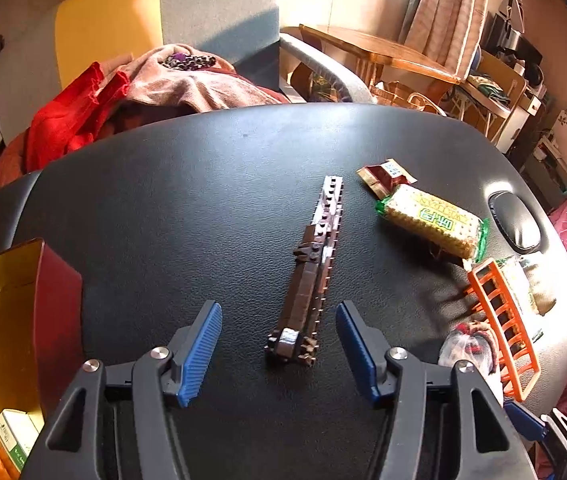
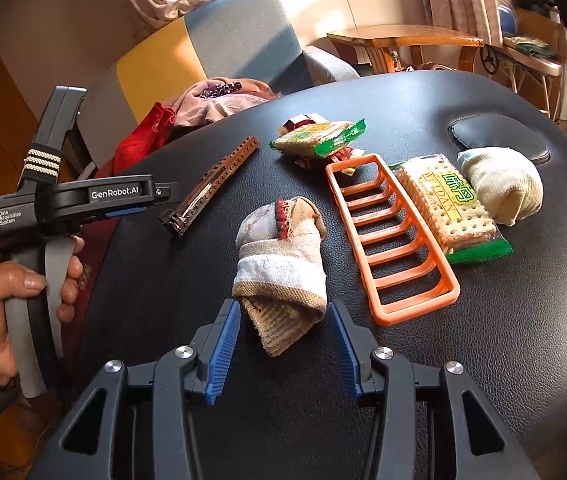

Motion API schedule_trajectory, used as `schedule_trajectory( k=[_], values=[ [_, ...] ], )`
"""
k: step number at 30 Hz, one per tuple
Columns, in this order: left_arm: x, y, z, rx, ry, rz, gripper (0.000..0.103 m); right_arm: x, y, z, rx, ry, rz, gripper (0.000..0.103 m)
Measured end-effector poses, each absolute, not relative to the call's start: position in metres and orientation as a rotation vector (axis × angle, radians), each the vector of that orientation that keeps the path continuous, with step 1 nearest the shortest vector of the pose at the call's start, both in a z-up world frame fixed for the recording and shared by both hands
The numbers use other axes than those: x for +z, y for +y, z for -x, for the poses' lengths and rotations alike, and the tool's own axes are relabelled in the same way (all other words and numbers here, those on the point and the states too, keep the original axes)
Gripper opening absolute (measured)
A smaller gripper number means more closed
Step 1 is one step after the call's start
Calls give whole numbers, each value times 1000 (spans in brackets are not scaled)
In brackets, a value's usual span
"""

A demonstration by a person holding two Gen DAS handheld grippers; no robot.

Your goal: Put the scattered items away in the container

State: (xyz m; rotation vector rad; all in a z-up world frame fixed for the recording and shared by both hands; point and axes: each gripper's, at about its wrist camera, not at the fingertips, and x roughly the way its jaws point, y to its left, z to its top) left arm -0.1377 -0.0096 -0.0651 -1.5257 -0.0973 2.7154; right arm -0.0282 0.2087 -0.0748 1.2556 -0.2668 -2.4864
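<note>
Brick-built brown bar (image 1: 311, 276), long, narrow and studded, lies on the black padded table (image 1: 203, 200), its near end between the spread fingers of the left gripper (image 1: 277, 344) but touching neither blue pad. Judged from its look, it is light and stiff yet liable to snap apart at the brick joints; a grip across the thicker near block or the mid-section, not the thin far tip, appears safest. The left gripper stands wide open and holds nothing. At the left edge of the table stands the container, a red box with gold lining (image 1: 7, 292), with packets already inside. The right gripper (image 2: 283, 344) is likewise open and empty; a rolled grey-and-tan work glove (image 2: 283, 264) lies on the table with its near tip between the pads, contact not confirmed. The glove is soft and compressible and should tolerate a firm squeeze across the roll. Just beside it lies an orange plastic rack (image 2: 393, 236), rigid and slotted, best taken by one side rail. Touching the rack's far side is a cracker packet (image 2: 449, 204), brittle inside slippery film; a cream cloth bundle (image 2: 499, 186) lies against that. A second cracker packet (image 2: 315, 138) rests farther back.
</note>
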Motion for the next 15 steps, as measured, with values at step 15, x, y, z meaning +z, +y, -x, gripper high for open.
schedule_trajectory(
  k=[15],
  values=[
    [-70, -6, 146, 2674, -107, 1549, 61, -74, 206, 24, -2459, -288, -1268, 47]
  ],
)
